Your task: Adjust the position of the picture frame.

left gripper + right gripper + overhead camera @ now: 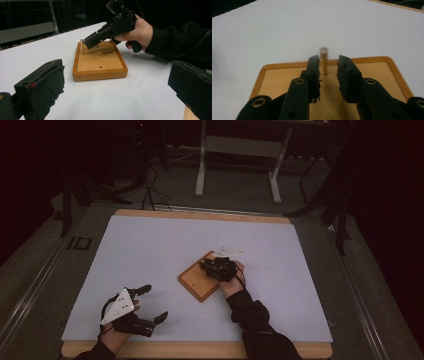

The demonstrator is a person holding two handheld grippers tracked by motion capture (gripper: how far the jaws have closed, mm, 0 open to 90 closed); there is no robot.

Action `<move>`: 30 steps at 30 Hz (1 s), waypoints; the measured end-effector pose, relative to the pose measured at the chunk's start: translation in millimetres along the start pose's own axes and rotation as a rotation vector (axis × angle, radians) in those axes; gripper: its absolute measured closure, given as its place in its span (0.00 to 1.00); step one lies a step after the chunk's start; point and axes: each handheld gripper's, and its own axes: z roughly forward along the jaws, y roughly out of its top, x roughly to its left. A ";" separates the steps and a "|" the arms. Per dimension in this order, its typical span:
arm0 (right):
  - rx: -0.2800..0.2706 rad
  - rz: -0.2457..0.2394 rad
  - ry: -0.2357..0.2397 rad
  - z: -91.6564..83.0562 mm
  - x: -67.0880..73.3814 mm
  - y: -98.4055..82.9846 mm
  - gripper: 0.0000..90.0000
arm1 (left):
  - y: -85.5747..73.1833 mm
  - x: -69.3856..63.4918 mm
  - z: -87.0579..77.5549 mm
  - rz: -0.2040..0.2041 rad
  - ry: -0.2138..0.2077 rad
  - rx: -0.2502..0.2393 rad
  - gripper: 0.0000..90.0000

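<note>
Peg [323,61] stands upright in a hole near the far edge of the wooden board [372,67], between the jaws of the right gripper [328,65]. The jaws stand apart: the pad on one side lies close against the peg or just off it, and a clear gap shows on the other side, so nothing is clamped. From the left gripper view, the right gripper [91,42] reaches down at a slant over the board [100,71], its tips at the peg [81,47], held in the person's right hand [138,32].

Judged step: the peg is seated in its hole and the grip on it is off — release, not pick-up, seems in hand, though the pictures alone cannot settle which. The next move calls for a straight withdrawal along the jaws' own line, without brushing the peg sideways, since a slim pin in a shallow hole may tilt or lift out.

The left gripper [150,302] rests near the table's near edge, well apart from the board [192,282], jaws wide and empty. Two further holes show in the board's top — unoccupied. A white sheet [150,250] covers the table.
</note>
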 end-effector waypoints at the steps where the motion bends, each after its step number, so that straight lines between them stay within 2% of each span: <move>1: 0.001 0.004 -0.002 -2.7 -2.9 -1.5 0.79 | 0.0 -0.1 0.1 0.000 0.001 0.000 0.01; 6: 0.004 -0.001 -0.026 -12.2 -13.4 -8.0 0.78 | -0.2 -0.4 0.2 0.002 0.001 0.002 0.01; 9: 0.009 0.017 -0.028 -15.2 -21.6 -8.8 0.87 | -0.3 -0.2 0.1 0.001 0.001 0.004 0.01; 13: 0.030 0.012 -0.032 -12.6 -28.1 -3.7 0.99 | -0.4 -0.9 -0.4 0.000 0.003 0.003 0.01; 18: 0.039 0.016 -0.033 -7.3 -33.7 3.7 1.00 | -0.5 -0.4 -1.4 -0.002 0.003 0.003 0.01; 21: 0.032 0.024 -0.078 -4.2 -39.6 11.0 1.00 | -0.5 -0.9 -1.6 -0.002 0.000 0.002 0.01; 27: 0.037 0.023 -0.072 5.1 -48.2 22.4 1.00 | -0.6 -1.1 -2.3 -0.003 0.001 0.002 0.01; 30: 0.069 0.017 -0.042 13.9 -52.2 27.1 1.00 | -0.7 -0.8 -2.7 -0.005 0.003 0.001 0.01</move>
